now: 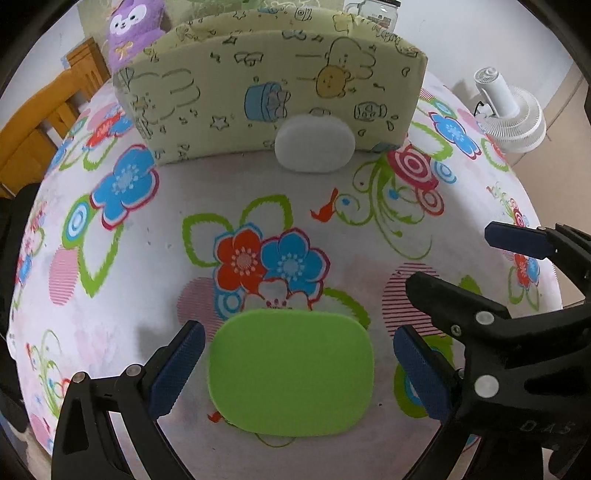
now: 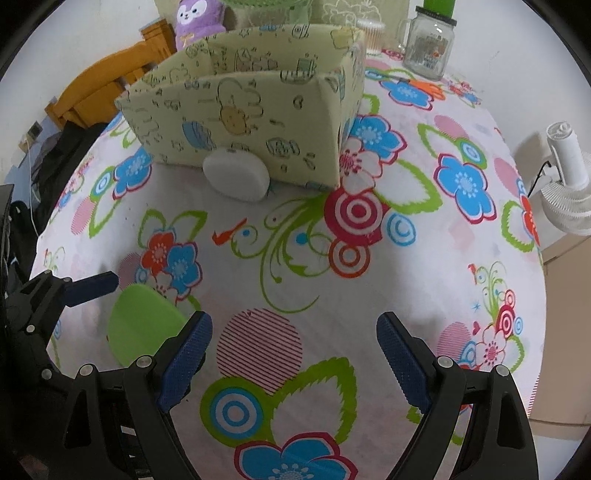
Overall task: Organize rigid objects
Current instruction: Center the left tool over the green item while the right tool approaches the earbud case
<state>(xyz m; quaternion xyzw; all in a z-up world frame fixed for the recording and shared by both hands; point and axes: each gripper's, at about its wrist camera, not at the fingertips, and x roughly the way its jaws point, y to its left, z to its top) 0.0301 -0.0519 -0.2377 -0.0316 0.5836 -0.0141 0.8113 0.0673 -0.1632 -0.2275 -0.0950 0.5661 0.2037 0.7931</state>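
A flat green rounded pad [image 1: 291, 371] lies on the flowered tablecloth, between the open fingers of my left gripper [image 1: 301, 363], which do not touch it. It also shows in the right wrist view [image 2: 142, 328]. A white rounded object [image 1: 314, 144] rests against the front wall of a pale yellow cartoon-print box [image 1: 266, 96]; both also show in the right wrist view, the white object [image 2: 238, 175] and the box [image 2: 240, 122]. My right gripper [image 2: 293, 356] is open and empty over the cloth, to the right of the green pad.
A purple plush toy [image 1: 135, 29] stands behind the box. A glass jar with a green lid [image 2: 428, 44] stands at the back right. A white fan [image 2: 567, 181] stands off the table's right edge. A wooden chair [image 1: 40, 122] is at the left.
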